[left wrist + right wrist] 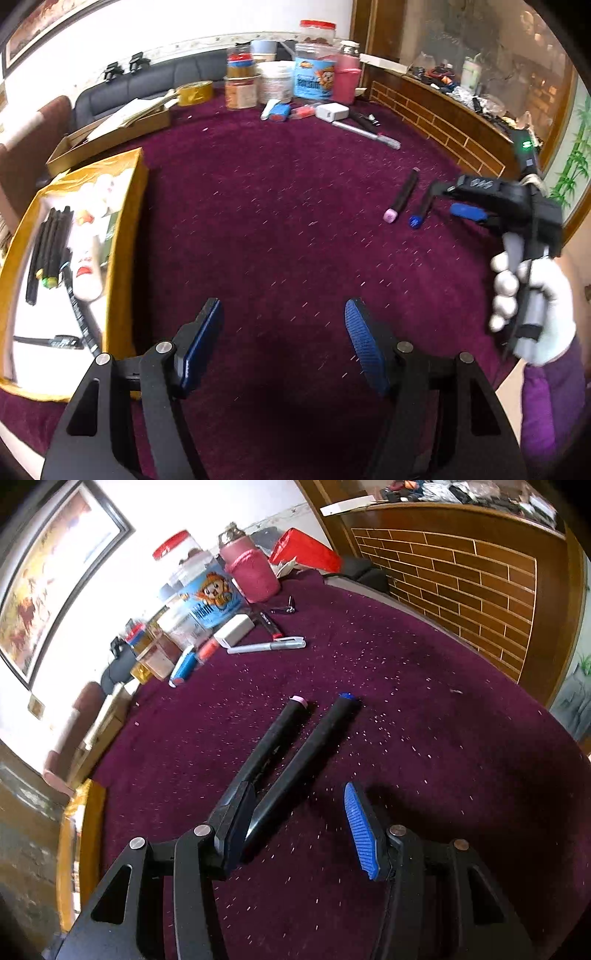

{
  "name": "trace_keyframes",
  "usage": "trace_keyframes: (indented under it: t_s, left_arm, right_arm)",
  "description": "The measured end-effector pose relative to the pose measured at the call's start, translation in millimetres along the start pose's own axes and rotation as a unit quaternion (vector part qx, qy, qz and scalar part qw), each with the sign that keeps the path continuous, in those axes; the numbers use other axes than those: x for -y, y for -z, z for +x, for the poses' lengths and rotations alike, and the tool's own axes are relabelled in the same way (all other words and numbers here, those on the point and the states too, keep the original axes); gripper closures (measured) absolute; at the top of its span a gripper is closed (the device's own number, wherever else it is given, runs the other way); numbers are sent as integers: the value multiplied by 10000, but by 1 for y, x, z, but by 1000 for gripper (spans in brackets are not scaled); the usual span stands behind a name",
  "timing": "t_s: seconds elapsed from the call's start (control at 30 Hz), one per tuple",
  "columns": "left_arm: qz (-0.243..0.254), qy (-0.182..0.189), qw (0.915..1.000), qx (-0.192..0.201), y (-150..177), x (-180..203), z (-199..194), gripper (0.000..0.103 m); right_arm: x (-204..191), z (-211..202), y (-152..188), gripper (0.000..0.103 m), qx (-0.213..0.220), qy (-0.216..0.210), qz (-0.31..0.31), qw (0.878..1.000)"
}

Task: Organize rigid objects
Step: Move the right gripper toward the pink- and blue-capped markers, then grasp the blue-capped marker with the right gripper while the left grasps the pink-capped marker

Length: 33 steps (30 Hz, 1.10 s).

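Plainly, 2 black markers, one pink-capped (275,734) and one blue-capped (314,746), are seen lying close together on the purple cloth (424,775). The right gripper (295,823) is held with its jaws apart over their near ends, nothing clamped. Both markers could be caught at once, or one knocked rolling. The left gripper (284,343) is likewise spread and empty, beside the gold box (125,206) where other markers lie.
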State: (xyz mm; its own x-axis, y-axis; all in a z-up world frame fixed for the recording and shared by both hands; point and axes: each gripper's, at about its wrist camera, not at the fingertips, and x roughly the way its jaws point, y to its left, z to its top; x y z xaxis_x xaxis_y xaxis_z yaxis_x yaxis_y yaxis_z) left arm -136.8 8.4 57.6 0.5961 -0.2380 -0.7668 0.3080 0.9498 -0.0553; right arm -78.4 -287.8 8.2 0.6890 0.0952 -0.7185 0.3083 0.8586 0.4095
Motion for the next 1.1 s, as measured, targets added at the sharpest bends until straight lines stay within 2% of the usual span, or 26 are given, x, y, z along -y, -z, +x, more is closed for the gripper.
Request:
trace_keyframes:
  t_s: [0.1,0.23,0.3,0.37,0.43,0.6,0.73,0.93,0.97,1.03,1.07,1.1]
  left_arm:
    - [68,114,9999,66,-11,10,2,36]
    - [171,263,9995,46,-27,23,13,36]
    - [221,333,9992,-1,-35,31,21,36]
    - [274,393,9988,-53,-40,38,27,36]
    - [371,456,9982,-125,-46,49,37,36]
    - [796,563,9952,-117,-63,79,61,36]
    - [1387,615,9884,-61,-80,112,93,36]
    - [1954,697,9781,-143,-98,149,131,38]
    - [2084,644,9758,-149,-99,155,138,40]
    - [2172,610,9739,-249,-99,160,148,64]
    - [2058,758,9754,-214,-101,158,147,72]
    - [1980,848,9762,-249,-102,156,147,86]
  right_arm:
    - [-12,17,-3,57,-125,228,-275,9993]
    - [-22,24,-8,60,10,658,-692,9954]
    - [-20,26,-11,75,40,794,-819,9935]
    - [-14,26,-14,78,105,858,-806,9930]
    - [-3,24,-17,82,179,820,-626,9945]
    - [20,19,-20,86,262,294,-89,9992]
    - [28,19,-22,86,273,3,138,9995]
    - [32,19,-22,86,283,-114,201,9993]
    - [32,19,-22,86,285,-127,206,9993]
    - [32,19,-22,86,288,-149,205,9993]
    - [32,19,-22,86,290,-160,206,9992]
    - [32,20,-22,86,286,-168,206,9992]
